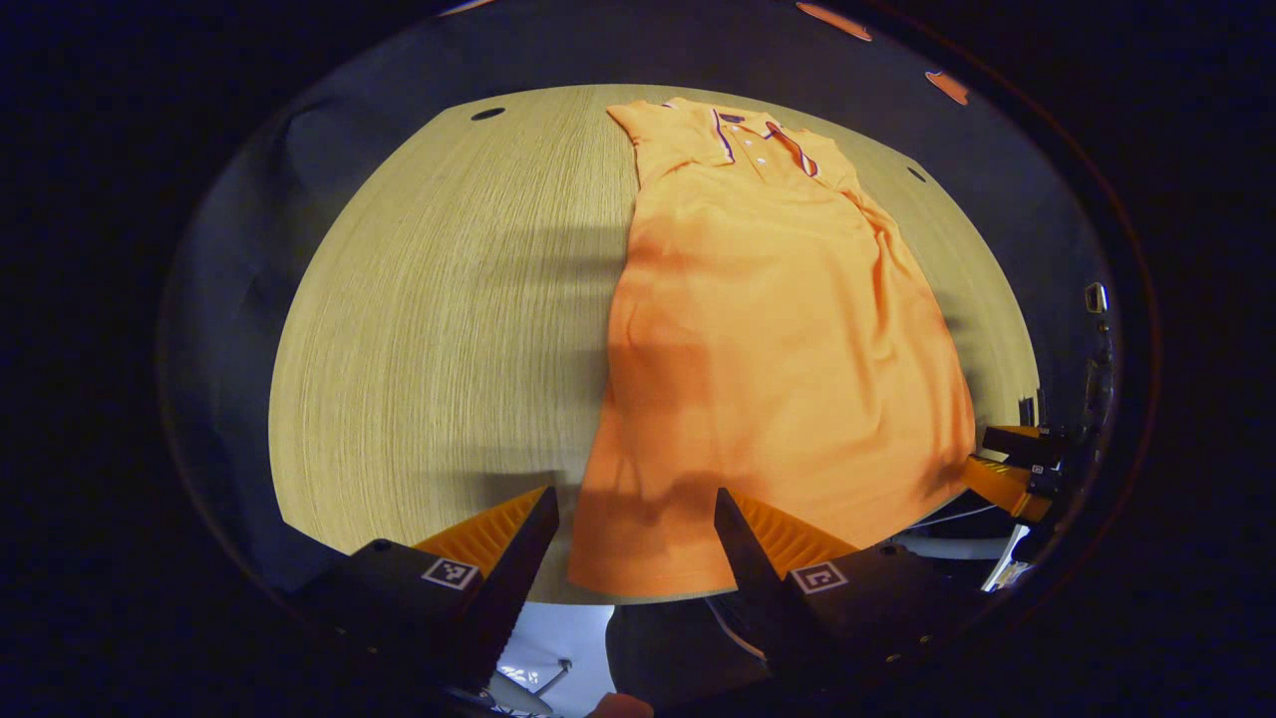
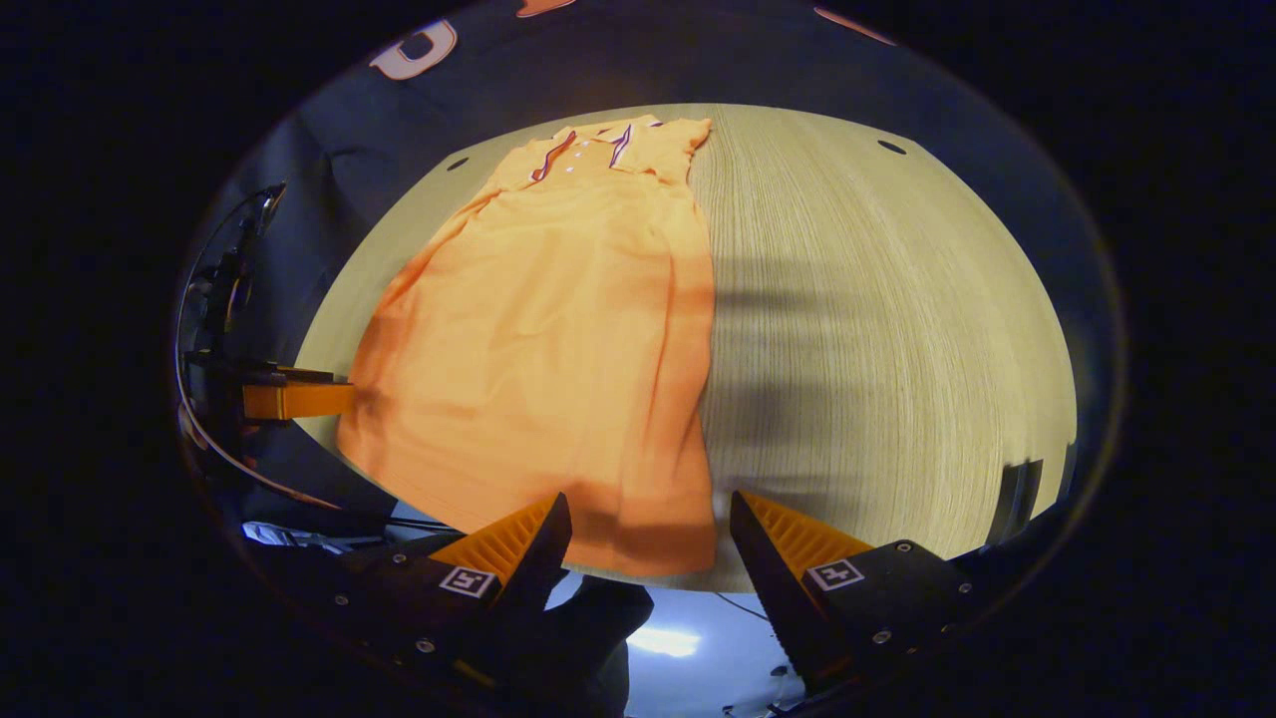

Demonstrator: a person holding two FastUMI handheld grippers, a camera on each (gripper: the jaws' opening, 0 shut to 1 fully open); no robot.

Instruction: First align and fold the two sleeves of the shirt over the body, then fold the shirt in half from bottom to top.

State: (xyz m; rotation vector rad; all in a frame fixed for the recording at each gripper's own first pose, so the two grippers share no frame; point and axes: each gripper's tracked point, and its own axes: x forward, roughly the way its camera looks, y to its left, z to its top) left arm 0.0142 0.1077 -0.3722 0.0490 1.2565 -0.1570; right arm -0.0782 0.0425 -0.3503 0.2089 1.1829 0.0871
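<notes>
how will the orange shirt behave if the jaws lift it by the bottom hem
The orange shirt will probably be floppy: it lies flat on the wooden table with soft wrinkles, so the lifted edge should drape and sag between grip points. It looks thin and likely light. The smooth tabletop suggests the rest may slide along instead of staying put.

Soft matt knit cloth shirt (image 1: 778, 339) on the pale, fine-grained, matt wood table (image 1: 439, 329).
</notes>
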